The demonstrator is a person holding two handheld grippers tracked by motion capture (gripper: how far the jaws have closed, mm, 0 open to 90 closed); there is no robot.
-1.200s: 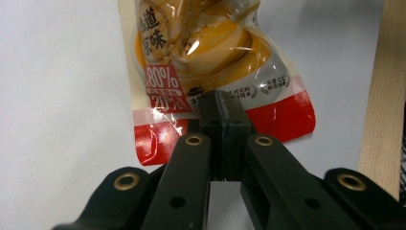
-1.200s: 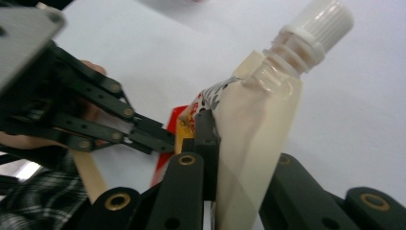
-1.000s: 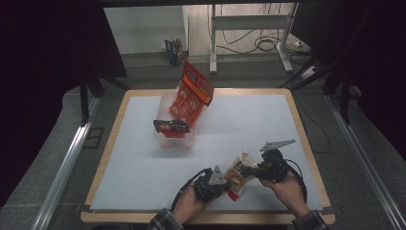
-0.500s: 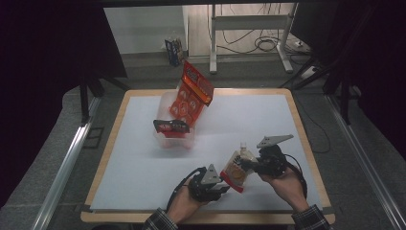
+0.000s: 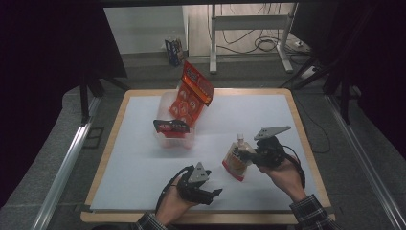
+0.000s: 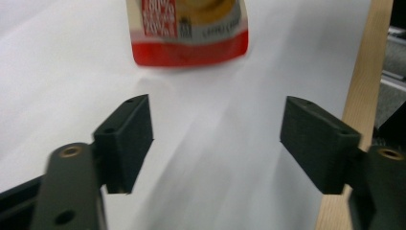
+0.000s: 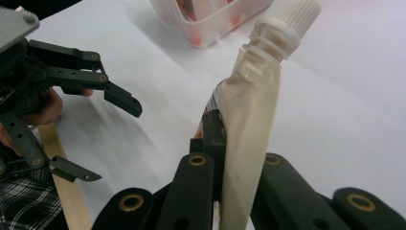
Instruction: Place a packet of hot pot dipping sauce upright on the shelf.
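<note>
A spouted pouch (image 5: 234, 162) with a white cap and a red bottom edge hangs upright just above the white table top at the front right. My right gripper (image 5: 245, 155) is shut on its side, and the right gripper view shows the pouch (image 7: 251, 129) clamped between the jaws with the cap at the top. At the front edge, left of the pouch, my left gripper (image 5: 214, 194) is open and holds nothing. Its jaws (image 6: 218, 143) stand wide apart over bare table, with the pouch's red bottom (image 6: 191, 45) ahead of them. The open left gripper (image 7: 110, 141) also appears in the right gripper view.
A clear plastic tub (image 5: 165, 140) stands at the middle left of the table, with red snack bags (image 5: 191, 96) sticking up out of it. The tub's corner (image 7: 210, 28) lies beyond the pouch. A wooden rim (image 5: 306, 143) borders the table.
The left gripper has drawn back from the pouch towards the front edge and now stands open. The right gripper has carried the pouch slightly up and away.
</note>
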